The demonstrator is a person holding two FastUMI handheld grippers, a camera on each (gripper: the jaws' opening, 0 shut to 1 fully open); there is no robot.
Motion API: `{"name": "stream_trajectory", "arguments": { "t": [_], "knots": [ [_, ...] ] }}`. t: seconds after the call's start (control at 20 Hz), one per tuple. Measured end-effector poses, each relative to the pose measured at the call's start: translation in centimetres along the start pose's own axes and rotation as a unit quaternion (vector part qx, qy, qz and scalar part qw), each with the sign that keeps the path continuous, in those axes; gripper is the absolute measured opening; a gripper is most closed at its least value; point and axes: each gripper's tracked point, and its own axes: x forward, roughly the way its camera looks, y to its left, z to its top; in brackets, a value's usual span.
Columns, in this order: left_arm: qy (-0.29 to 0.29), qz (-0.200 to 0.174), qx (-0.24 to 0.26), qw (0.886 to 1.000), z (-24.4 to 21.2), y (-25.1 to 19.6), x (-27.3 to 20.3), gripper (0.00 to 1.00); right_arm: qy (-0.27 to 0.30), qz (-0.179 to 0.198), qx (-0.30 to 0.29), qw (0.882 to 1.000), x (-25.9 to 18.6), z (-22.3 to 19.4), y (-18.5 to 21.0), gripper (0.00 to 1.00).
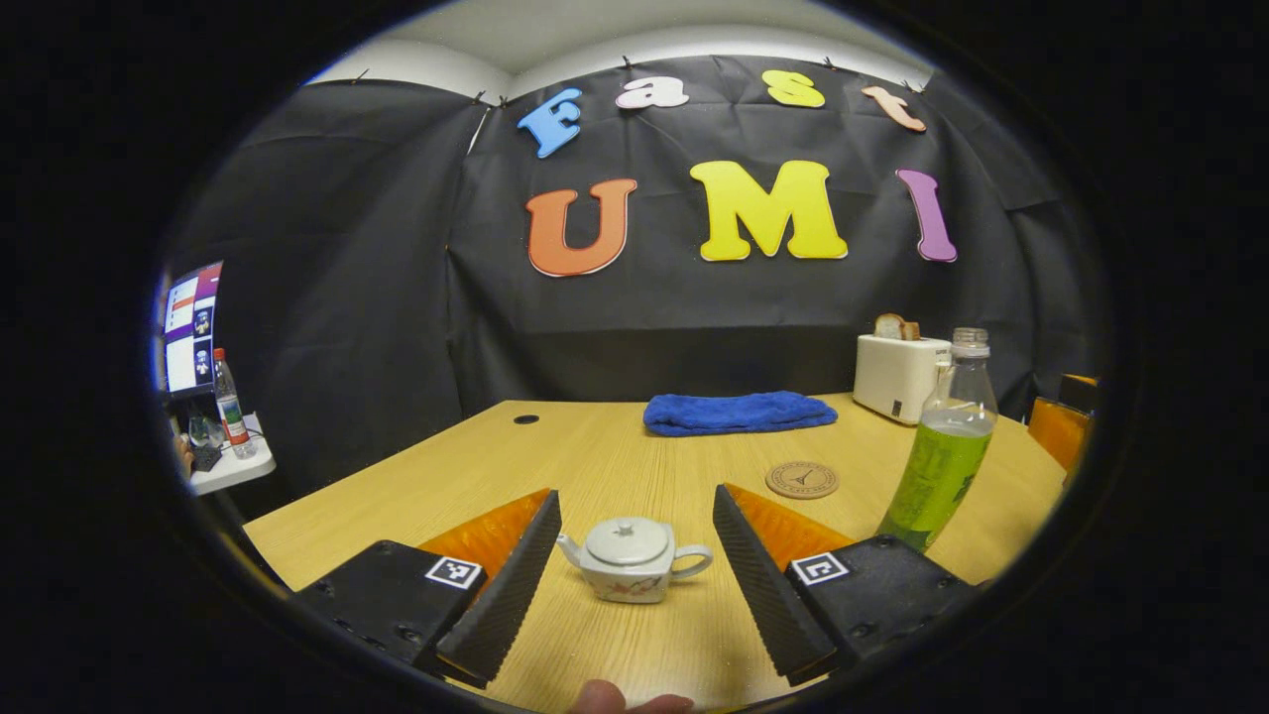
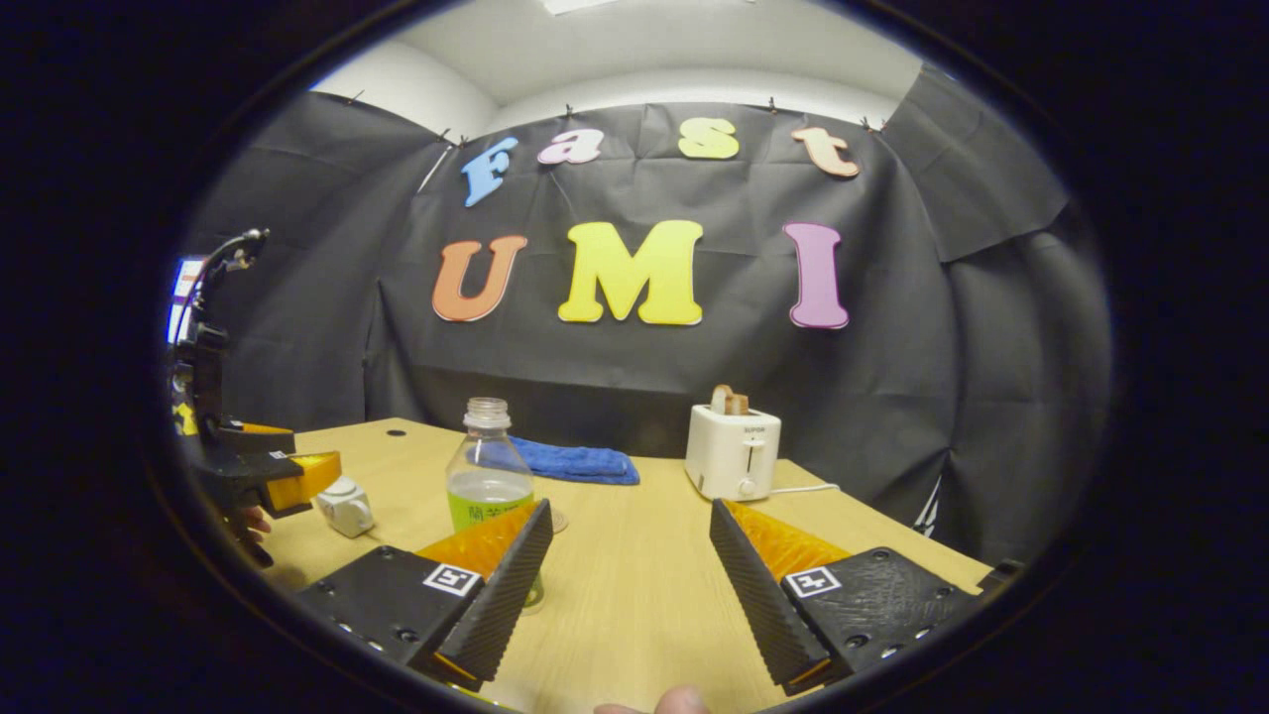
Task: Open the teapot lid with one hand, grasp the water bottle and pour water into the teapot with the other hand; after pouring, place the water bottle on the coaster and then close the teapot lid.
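- Standing on the desk (image 1: 615, 466) is one teapot (image 1: 631, 560), lid (image 1: 627, 540) on, taken here as the landmark.
- One left gripper (image 1: 634, 570) has its jaws spread wide to either side of the teapot, touching neither side.
- One water bottle (image 1: 942, 446), uncapped and partly full of green liquid, stands to the right of the teapot.
- One round coaster (image 1: 802, 480) lies behind the teapot, between it and the bottle.
- One blue cloth (image 1: 739, 412) and one toaster (image 1: 897, 375) sit far behind the teapot.
- One right gripper (image 2: 630, 575), jaws wide and holding nothing, is near the bottle, well right of the teapot.
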Motion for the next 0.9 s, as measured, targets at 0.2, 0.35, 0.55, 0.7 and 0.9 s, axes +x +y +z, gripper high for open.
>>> {"name": "stream_trajectory", "arguments": {
  "t": [0.2,0.35,0.55,0.7,0.9],
  "knots": [
    [0.035,0.004,0.004,0.999,-1.5,0.5,1.7,0.83,0.005,-0.005,-0.006,1.0,0.6,-0.4,-0.5,0.95],
    [0.043,0.003,0.005,0.999,-1.8,0.2,2.5,0.68,0.011,-0.008,-0.009,1.0,1.0,-1.1,-0.7,0.95],
    [0.044,0.018,0.012,0.999,-1.9,0.9,2.8,0.48,0.019,-0.002,-0.009,1.0,1.5,-1.5,-0.5,0.96],
    [0.044,0.031,0.016,0.998,-1.9,1.1,3.1,0.25,0.021,0.014,-0.01,1.0,1.6,-1.5,0.5,0.96],
    [0.044,0.031,0.018,0.998,-1.8,0.9,3.4,0.07,0.018,0.047,-0.008,0.999,1.1,-1.5,2.2,0.95]
  ]
}}
